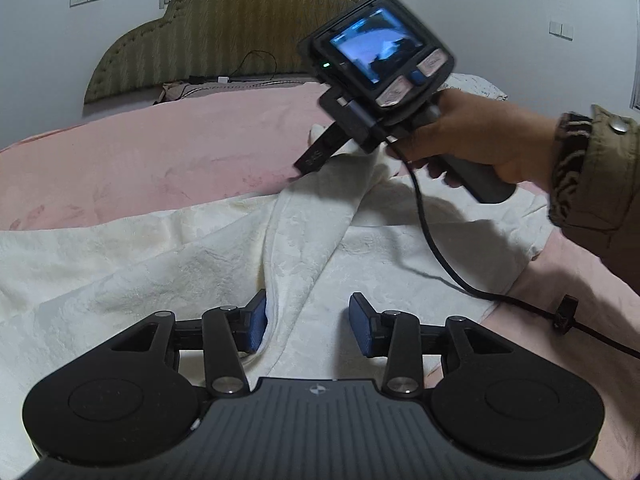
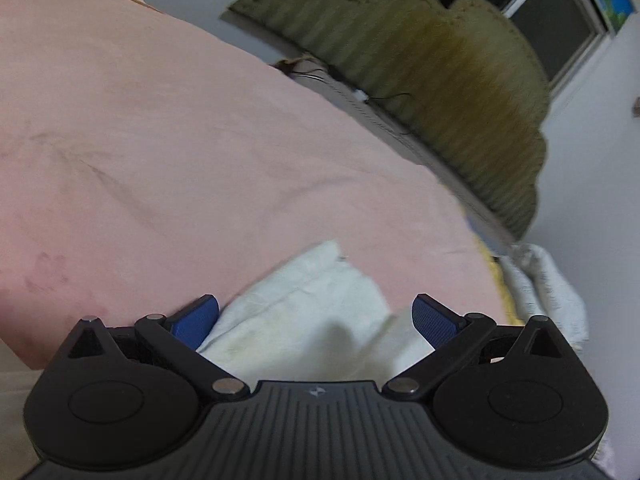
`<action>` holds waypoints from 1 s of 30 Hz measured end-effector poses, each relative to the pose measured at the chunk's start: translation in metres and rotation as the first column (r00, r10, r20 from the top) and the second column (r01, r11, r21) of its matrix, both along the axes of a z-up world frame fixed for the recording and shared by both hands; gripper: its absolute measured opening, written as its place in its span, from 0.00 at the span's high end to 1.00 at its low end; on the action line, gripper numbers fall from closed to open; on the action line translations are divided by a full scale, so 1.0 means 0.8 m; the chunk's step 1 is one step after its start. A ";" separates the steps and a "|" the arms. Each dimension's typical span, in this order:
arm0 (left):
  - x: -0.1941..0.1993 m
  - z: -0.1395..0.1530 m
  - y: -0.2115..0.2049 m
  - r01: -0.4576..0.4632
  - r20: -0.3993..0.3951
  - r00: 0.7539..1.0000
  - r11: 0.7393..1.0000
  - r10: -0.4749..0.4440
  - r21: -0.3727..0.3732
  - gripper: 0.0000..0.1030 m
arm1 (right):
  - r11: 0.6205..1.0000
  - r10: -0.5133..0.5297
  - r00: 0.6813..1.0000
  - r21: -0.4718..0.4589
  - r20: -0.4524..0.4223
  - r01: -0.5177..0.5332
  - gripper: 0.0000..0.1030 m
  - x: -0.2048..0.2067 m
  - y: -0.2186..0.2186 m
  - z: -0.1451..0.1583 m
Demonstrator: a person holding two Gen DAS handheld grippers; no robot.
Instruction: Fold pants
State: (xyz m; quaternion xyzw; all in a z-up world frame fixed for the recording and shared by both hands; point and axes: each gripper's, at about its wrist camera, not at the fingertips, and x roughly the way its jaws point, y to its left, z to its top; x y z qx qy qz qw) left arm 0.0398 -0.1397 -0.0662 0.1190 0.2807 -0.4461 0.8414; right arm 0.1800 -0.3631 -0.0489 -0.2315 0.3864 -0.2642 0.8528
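A person's right hand (image 1: 476, 140), sleeve pushed back at the wrist, gripped the handle of the right gripper (image 2: 316, 320) above a bed, its black cable (image 1: 440, 264) trailing across the fabric. White pants (image 1: 224, 248) lay spread over the pink bedspread (image 1: 140, 152), one leg raised toward that tool, before an olive padded headboard (image 1: 224, 28). The right gripper's fingers stood wide apart around a lifted end of the pants. The left gripper (image 1: 306, 322) hovered low, jaws wide, its left blue pad (image 1: 257, 322) against a fold.
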 end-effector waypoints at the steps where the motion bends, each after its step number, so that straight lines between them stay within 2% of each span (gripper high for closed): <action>1: 0.001 0.000 0.000 0.001 0.001 1.000 1.000 -0.001 0.001 0.54 | 1.000 -0.018 1.000 -0.020 0.015 0.019 0.00 -0.009 -0.003 0.005; 5: 0.001 0.001 -0.001 0.000 0.005 1.000 1.000 -0.001 0.004 0.54 | 0.997 -0.071 0.997 -0.037 0.023 0.072 0.00 -0.067 -0.028 0.018; 9: -0.003 0.001 -0.005 -0.002 0.026 1.000 1.000 0.002 0.025 0.55 | 0.983 -0.176 0.981 0.062 0.081 0.171 0.00 -0.135 -0.063 0.030; 12: -0.008 0.002 -0.012 -0.018 0.057 0.998 0.998 0.015 0.054 0.58 | 0.956 -0.263 0.939 0.190 0.220 0.223 0.00 -0.191 -0.089 0.049; 14: -0.014 0.003 -0.018 -0.028 0.096 0.995 0.996 0.020 0.084 0.58 | 0.912 -0.318 0.891 0.361 0.324 0.194 0.00 -0.229 -0.112 0.066; 15: -0.018 0.002 -0.020 -0.030 0.119 0.993 0.995 0.018 0.099 0.58 | 0.875 -0.350 0.859 0.457 0.372 0.159 0.00 -0.246 -0.124 0.071; 16: -0.022 0.002 -0.024 -0.031 0.142 0.990 0.993 0.014 0.114 0.59 | 0.813 -0.399 0.816 0.573 0.418 0.104 0.00 -0.265 -0.141 0.075; 18: -0.029 0.002 -0.029 -0.035 0.183 0.983 0.989 0.008 0.143 0.59 | 0.649 -0.510 0.733 0.760 0.449 -0.014 0.00 -0.294 -0.173 0.069; 19: -0.031 0.002 -0.033 -0.037 0.197 0.980 0.987 0.006 0.155 0.59 | 0.538 -0.578 0.689 0.839 0.438 -0.082 0.00 -0.308 -0.192 0.059; 21: -0.036 0.003 -0.039 -0.043 0.219 0.976 0.983 0.003 0.177 0.60 | 0.357 -0.664 0.648 0.920 0.374 -0.164 0.00 -0.324 -0.213 0.035; 22: -0.037 0.002 -0.042 -0.044 0.226 0.974 0.982 0.001 0.185 0.62 | 0.302 -0.676 0.648 0.934 0.352 -0.191 0.00 -0.328 -0.219 0.025; 24: -0.037 0.002 -0.050 -0.048 0.239 0.971 0.979 -0.001 0.200 0.63 | 0.248 -0.674 0.661 0.944 0.330 -0.219 0.00 -0.332 -0.218 0.011; 27: -0.034 0.001 -0.060 -0.057 0.249 0.969 0.975 0.001 0.216 0.67 | 0.166 -0.644 0.706 0.954 0.296 -0.248 0.00 -0.323 -0.210 -0.006; 28: -0.033 0.001 -0.064 -0.061 0.250 0.968 0.974 0.004 0.219 0.68 | 0.165 -0.630 0.723 0.959 0.283 -0.231 0.00 -0.316 -0.207 -0.008; 30: -0.033 0.002 -0.070 -0.069 0.249 0.968 0.973 0.012 0.220 0.70 | 0.216 -0.602 0.745 0.957 0.286 -0.193 0.00 -0.306 -0.200 -0.005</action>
